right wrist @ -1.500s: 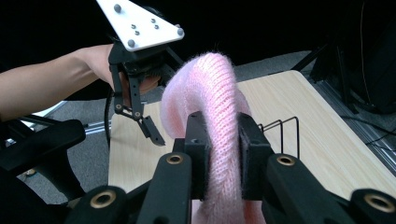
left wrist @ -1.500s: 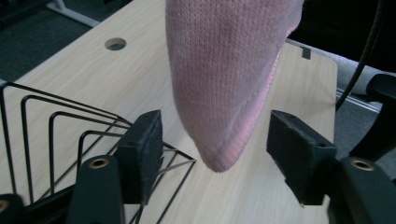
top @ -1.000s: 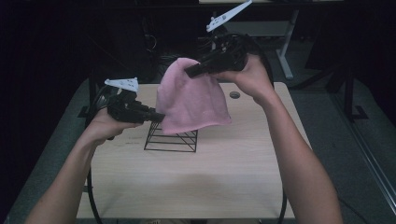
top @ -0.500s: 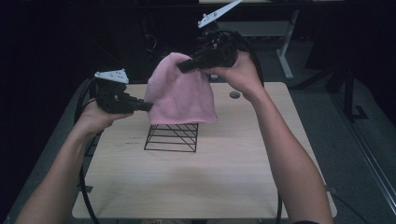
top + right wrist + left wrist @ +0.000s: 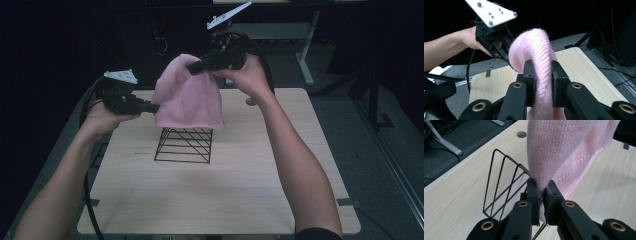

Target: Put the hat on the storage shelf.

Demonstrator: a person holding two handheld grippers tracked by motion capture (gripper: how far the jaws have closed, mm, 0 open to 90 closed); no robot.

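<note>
The pink knitted wool hat [image 5: 188, 97] hangs in the air directly above the black wire rack [image 5: 183, 145], which stands on the light wooden table [image 5: 225, 195]. The hem of the hat just reaches the top wires of the rack in the high view; contact cannot be confirmed. The long axis of the hat runs from its crown, up and toward your right, down to the hem at your left.

Your right gripper [image 5: 196, 66] clamps the crown from above; in the right gripper view its jaws are closed on a thick fold of knit [image 5: 541, 82]. Your left gripper [image 5: 152, 106] pinches the lower edge at the side; in the left gripper view its jaws are pressed tight on the hem [image 5: 543, 192].

Your left gripper is lower and nearer the rack. Any lowering onto the rack appears to depend on keeping the hem spread over the wires.
</note>
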